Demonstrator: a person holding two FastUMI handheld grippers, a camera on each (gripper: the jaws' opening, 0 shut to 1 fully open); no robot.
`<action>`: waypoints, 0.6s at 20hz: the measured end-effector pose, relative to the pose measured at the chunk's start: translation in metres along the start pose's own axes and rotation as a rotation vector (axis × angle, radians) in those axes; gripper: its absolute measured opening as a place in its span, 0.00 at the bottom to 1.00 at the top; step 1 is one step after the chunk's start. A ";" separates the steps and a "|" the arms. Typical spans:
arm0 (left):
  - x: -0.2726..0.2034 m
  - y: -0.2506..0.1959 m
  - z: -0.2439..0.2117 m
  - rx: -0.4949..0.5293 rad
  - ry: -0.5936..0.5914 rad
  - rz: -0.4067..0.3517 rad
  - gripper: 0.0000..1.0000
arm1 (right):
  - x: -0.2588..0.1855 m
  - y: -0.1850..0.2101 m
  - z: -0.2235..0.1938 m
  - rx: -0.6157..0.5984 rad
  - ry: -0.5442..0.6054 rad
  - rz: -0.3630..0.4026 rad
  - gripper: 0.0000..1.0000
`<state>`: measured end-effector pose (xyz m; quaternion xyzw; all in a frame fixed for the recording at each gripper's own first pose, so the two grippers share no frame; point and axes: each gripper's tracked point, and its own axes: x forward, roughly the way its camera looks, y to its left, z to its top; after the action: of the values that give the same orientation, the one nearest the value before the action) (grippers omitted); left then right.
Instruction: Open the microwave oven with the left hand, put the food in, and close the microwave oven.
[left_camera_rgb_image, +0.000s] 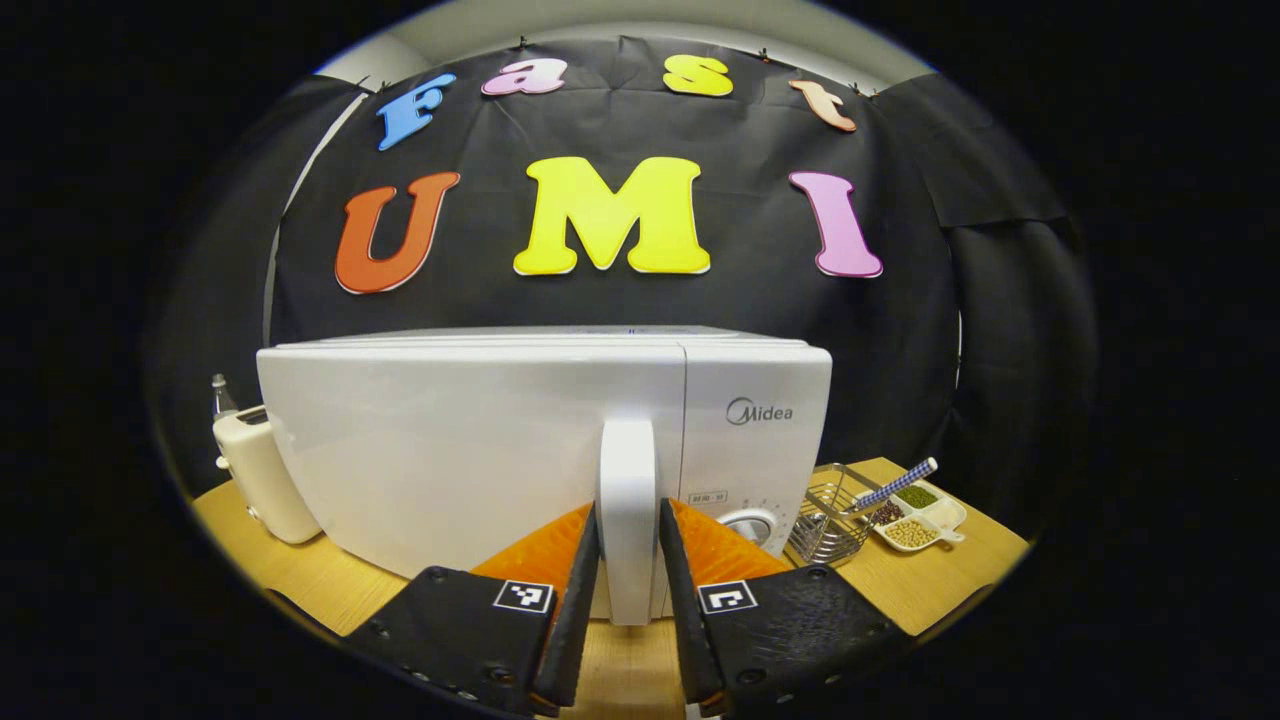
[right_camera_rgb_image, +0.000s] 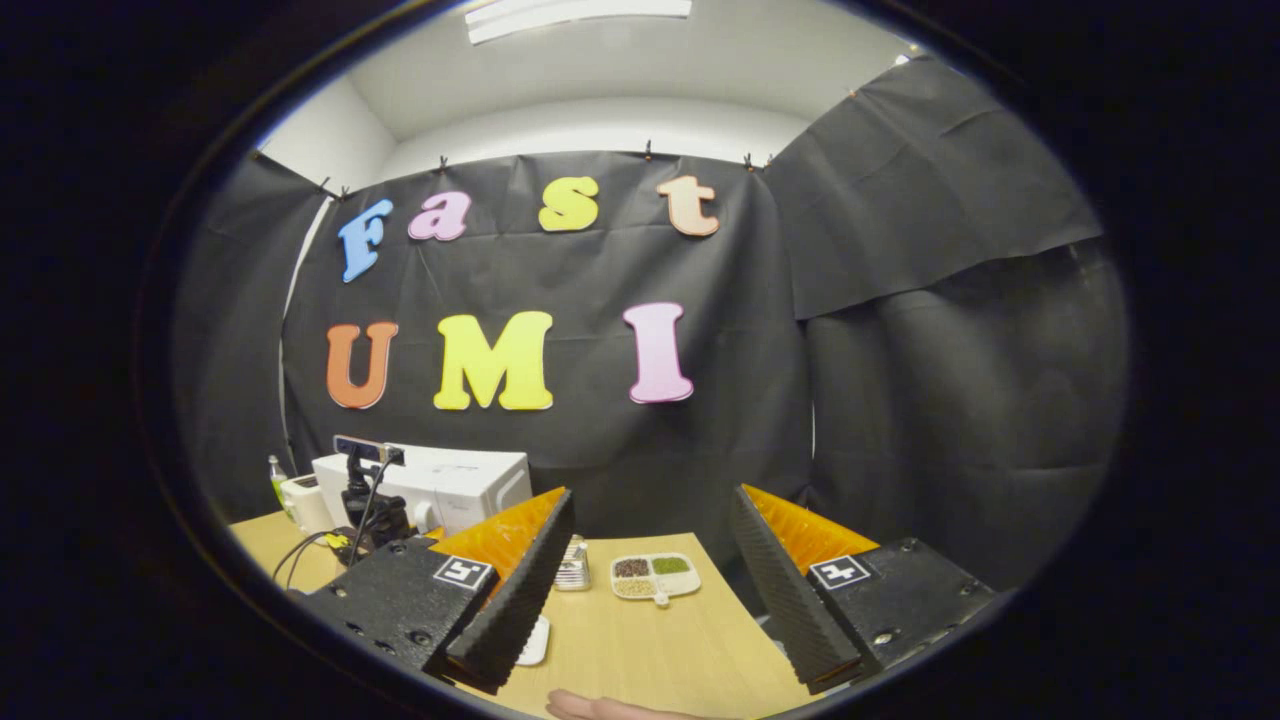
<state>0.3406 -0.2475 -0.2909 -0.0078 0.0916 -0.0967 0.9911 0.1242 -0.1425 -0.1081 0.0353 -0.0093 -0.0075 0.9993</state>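
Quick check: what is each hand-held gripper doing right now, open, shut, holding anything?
Left hand-held gripper: closed around the microwave door handle, fingers on both sides of it.
Right hand-held gripper: open, holding nothing, above the table.

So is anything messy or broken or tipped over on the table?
Nothing stands out. The microwave sits square with its door shut, and the left gripper has a finger on each side of the door handle. The divided dish keeps its beans in their own sections, with none spilled on the table. The wire basket stands upright.
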 end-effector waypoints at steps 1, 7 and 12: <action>0.001 0.000 0.000 0.005 0.001 0.000 0.36 | 0.001 -0.002 -0.003 0.004 0.005 -0.003 0.93; 0.000 0.001 -0.006 0.012 0.023 0.009 0.25 | 0.003 0.002 -0.015 0.011 0.026 0.004 1.00; -0.007 0.000 -0.010 0.014 0.039 -0.002 0.25 | 0.003 0.005 -0.017 0.005 0.026 0.009 1.00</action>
<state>0.3317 -0.2459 -0.2989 0.0012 0.1103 -0.0983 0.9890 0.1278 -0.1363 -0.1251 0.0377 0.0036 -0.0027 0.9993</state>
